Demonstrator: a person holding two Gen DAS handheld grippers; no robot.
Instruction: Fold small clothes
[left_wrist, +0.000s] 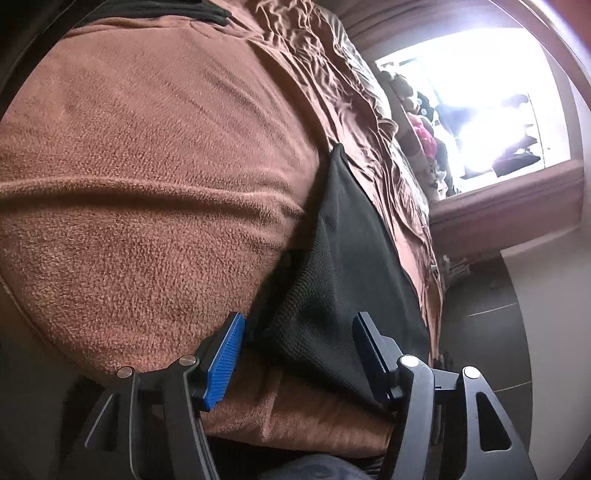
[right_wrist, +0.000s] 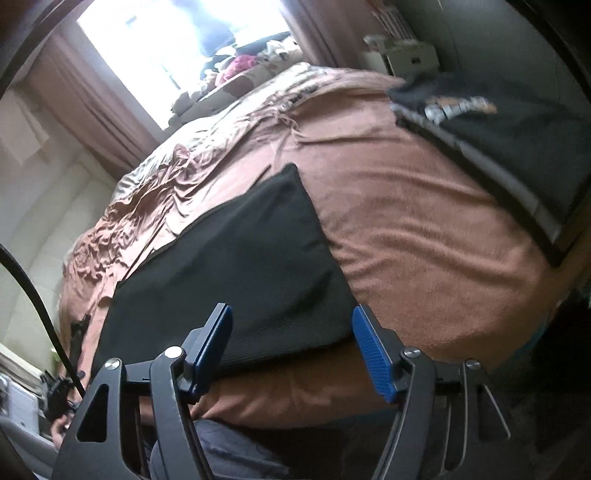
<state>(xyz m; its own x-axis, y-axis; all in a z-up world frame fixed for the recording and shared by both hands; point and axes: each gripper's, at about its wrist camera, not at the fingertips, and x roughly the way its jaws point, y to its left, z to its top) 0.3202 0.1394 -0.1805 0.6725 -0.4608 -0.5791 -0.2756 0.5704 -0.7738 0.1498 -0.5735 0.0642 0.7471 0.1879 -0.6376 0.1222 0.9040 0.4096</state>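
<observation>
A black knit garment (left_wrist: 340, 266), folded flat into a rough rectangle, lies on the brown fleece blanket (left_wrist: 147, 166) that covers the bed. My left gripper (left_wrist: 298, 319) is open, with the garment's near corner between its blue pads (left_wrist: 225, 354), which do not press on it. In the right wrist view the same garment (right_wrist: 240, 258) spreads out ahead. My right gripper (right_wrist: 291, 310) is open too, held just over the garment's near edge, with nothing gripped.
A stack of dark clothes (right_wrist: 498, 133) sits at the blanket's far right, and more black cloth (left_wrist: 155, 11) shows at the top. Wrinkled brown sheets (right_wrist: 166, 177) run toward a bright window (right_wrist: 177, 44) with clutter on its sill. A black cable (right_wrist: 29, 280) hangs at left. Tiled floor (left_wrist: 491, 325) lies beside the bed.
</observation>
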